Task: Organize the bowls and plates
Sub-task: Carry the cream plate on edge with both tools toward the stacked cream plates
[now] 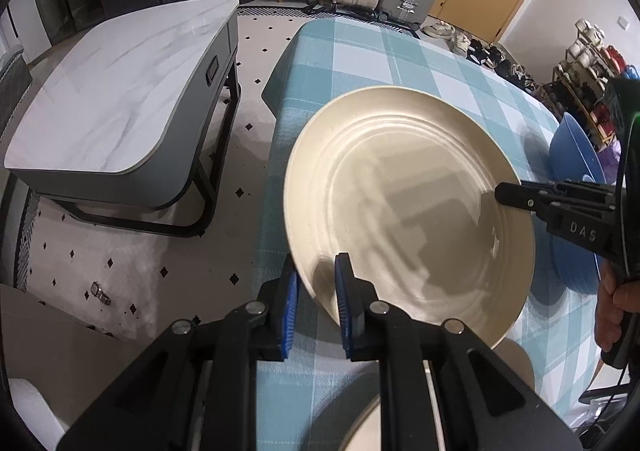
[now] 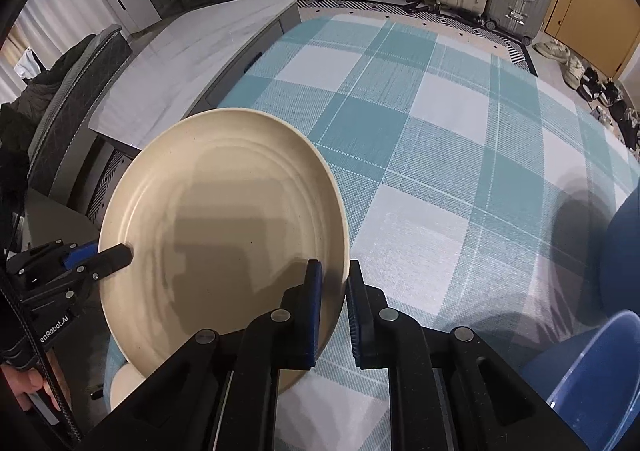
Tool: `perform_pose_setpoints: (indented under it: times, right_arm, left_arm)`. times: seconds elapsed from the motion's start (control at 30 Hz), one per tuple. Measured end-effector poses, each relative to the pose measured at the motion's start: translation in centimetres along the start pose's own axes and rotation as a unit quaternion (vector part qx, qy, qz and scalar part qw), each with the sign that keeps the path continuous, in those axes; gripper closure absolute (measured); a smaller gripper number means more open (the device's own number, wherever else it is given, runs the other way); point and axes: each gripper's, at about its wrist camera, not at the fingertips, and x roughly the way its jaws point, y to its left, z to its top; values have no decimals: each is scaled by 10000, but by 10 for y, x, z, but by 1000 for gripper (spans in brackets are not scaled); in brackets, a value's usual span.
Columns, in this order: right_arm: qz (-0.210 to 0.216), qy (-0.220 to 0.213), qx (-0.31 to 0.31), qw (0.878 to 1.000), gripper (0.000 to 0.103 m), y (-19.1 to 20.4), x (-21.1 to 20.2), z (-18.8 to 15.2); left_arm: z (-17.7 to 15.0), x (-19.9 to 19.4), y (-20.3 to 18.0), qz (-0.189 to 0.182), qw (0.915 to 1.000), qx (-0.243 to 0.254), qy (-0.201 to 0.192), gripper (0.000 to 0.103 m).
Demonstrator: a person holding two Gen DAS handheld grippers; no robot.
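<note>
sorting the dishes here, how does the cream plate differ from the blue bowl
The cream plate is shallow and opaque, gripped at its rim by the left gripper and right gripper. The blue bowl is deeper, translucent and held by neither. Both sit over the checked tablecloth.

Plate [image 1: 408, 187] glossy, smooth, cream; tablecloth [image 2: 440, 155] woven, matt.

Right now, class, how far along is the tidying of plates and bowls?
Nothing looks finished. In hand: the cream plate is held over the checked tablecloth, the left gripper and the right gripper each straddling its rim. Left: blue bowls at the right, and another cream piece partly hidden below.
</note>
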Motion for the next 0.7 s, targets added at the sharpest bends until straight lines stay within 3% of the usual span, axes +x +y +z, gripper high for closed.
perform_pose_setpoints:
  times: [0.3, 0.7]
  right_arm:
    - [100, -144, -26, 9998, 92, 4, -25, -18]
    - [205, -281, -130, 9993, 92, 19, -50, -67]
  left_arm:
    - [-20, -26, -10, 90, 9998, 5, -202, 88]
    - [-64, -49, -15, 109, 9996, -82, -255, 88]
